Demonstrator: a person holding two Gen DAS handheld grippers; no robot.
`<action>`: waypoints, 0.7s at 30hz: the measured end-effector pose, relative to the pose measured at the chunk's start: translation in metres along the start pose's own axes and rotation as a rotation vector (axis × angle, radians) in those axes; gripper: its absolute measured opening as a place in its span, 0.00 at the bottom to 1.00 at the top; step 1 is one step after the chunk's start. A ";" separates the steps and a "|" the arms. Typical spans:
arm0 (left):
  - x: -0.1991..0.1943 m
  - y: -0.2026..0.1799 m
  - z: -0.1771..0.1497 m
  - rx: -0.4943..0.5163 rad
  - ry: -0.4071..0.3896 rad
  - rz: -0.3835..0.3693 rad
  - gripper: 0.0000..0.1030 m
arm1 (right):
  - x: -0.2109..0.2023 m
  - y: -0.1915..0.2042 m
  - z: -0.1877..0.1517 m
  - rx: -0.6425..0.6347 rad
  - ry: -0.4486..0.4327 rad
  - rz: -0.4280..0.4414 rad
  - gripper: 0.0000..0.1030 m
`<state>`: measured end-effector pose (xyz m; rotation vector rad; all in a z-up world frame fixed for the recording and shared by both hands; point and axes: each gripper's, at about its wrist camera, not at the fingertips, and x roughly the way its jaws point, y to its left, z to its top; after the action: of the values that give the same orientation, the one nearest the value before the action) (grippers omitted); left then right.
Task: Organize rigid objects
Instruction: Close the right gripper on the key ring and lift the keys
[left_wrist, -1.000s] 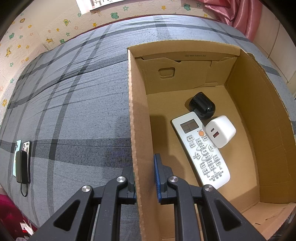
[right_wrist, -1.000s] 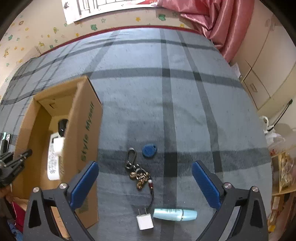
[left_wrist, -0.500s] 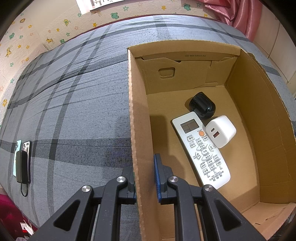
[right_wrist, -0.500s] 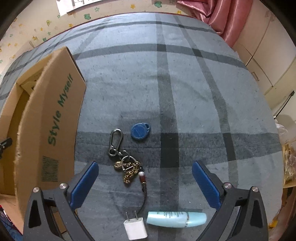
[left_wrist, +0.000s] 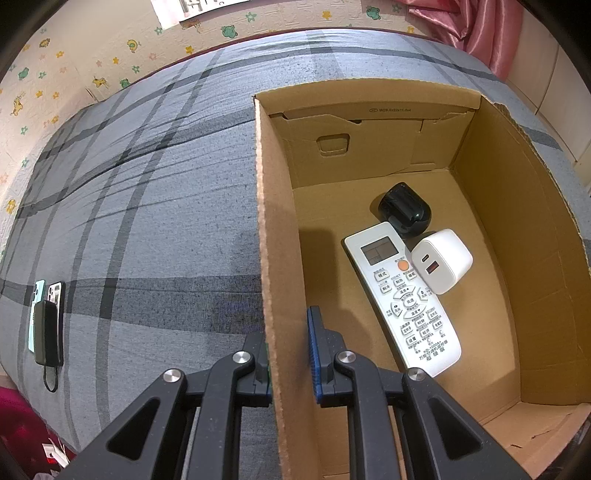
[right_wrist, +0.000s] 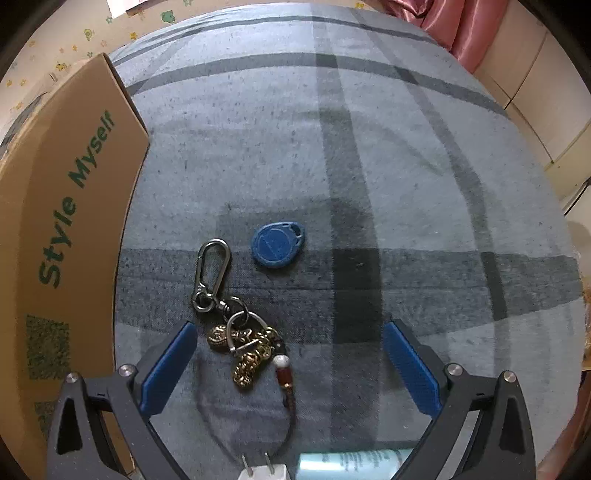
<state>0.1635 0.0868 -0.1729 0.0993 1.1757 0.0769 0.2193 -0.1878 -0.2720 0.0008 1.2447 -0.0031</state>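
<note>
Holding the near wall of the open brown cardboard box (left_wrist: 280, 258) with the left gripper (left_wrist: 290, 354), jaws clamped shut on the cardboard edge, one pad outside and one inside. Keeping inside the box a white rectangular remote control (left_wrist: 402, 299), a white cube-shaped charger (left_wrist: 441, 260) resting partly on it, and a glossy black rounded case (left_wrist: 404, 208) touching the remote's far end. Hovering the right gripper (right_wrist: 290, 365) over the grey plaid bedcover (right_wrist: 406, 166), jaws spread wide and empty. Lying between the blue pads, nearer the left-hand pad: a bunch of brass charms on a steel ring with a grey metal carabiner (right_wrist: 236, 332), long axis running away from the jaws toward the carabiner end, roughly across the closing direction. Lying apart, just beyond the pads: a blue teardrop plastic key fob (right_wrist: 279, 245). Showing at the bottom edge: a white plug adapter (right_wrist: 260, 470) and a pale turquoise tube (right_wrist: 354, 463). Judging the right hand the nearer one for the pick; the box stands just left of the keys.
</note>
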 end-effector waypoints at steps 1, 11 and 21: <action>0.000 0.000 0.000 0.000 0.000 0.000 0.14 | 0.002 0.000 0.000 0.002 0.002 -0.002 1.00; 0.000 -0.001 0.000 0.000 0.001 0.003 0.14 | 0.014 0.004 0.005 -0.024 0.000 -0.022 1.00; 0.000 -0.001 0.000 0.001 0.002 0.006 0.14 | 0.009 0.004 0.003 -0.039 0.010 -0.016 0.85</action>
<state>0.1638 0.0858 -0.1728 0.1036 1.1772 0.0823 0.2255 -0.1838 -0.2798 -0.0430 1.2549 0.0075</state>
